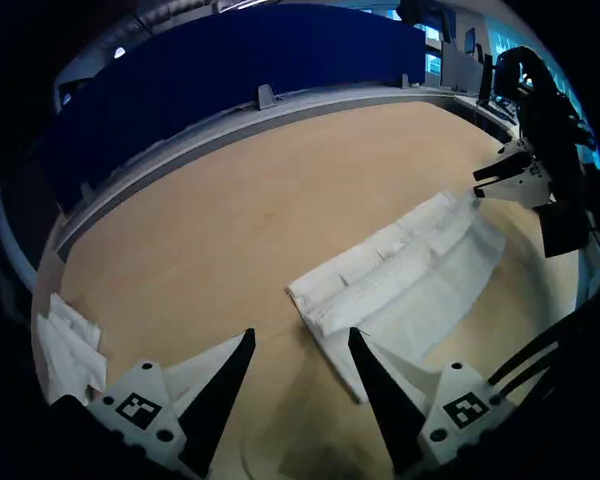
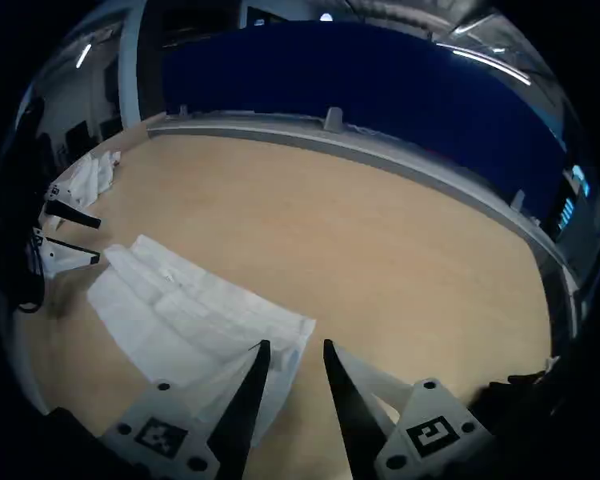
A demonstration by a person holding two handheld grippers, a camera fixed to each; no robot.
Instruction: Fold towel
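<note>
Got the left gripper (image 1: 301,334) fingers spread wide, holding nothing, hanging above the bare table (image 1: 244,208) just short of the near end of the towel (image 1: 396,276). Got the right gripper (image 2: 296,346) fingers parted too (narrower gap), also empty, tips over the corner at the opposite end. Find the towel lying on the table between the two: a long strip, apparently folded lengthwise already, with a bunched ridge along the middle. Also note spare white cloths (image 1: 68,352) heaped near the table edge, well apart from it.

Looks like the grab-both-ends stage. To do it well:
- Drop each gripper onto an end corner and pinch through all layers (not just the top ply).
- Close fully before lifting.
- Lift level, keep the strip taut so the ridge flattens.
- Bring one end over the other and line up edges before letting go.

Watch for a top-layer pinch undoing the lengthwise fold.
</note>
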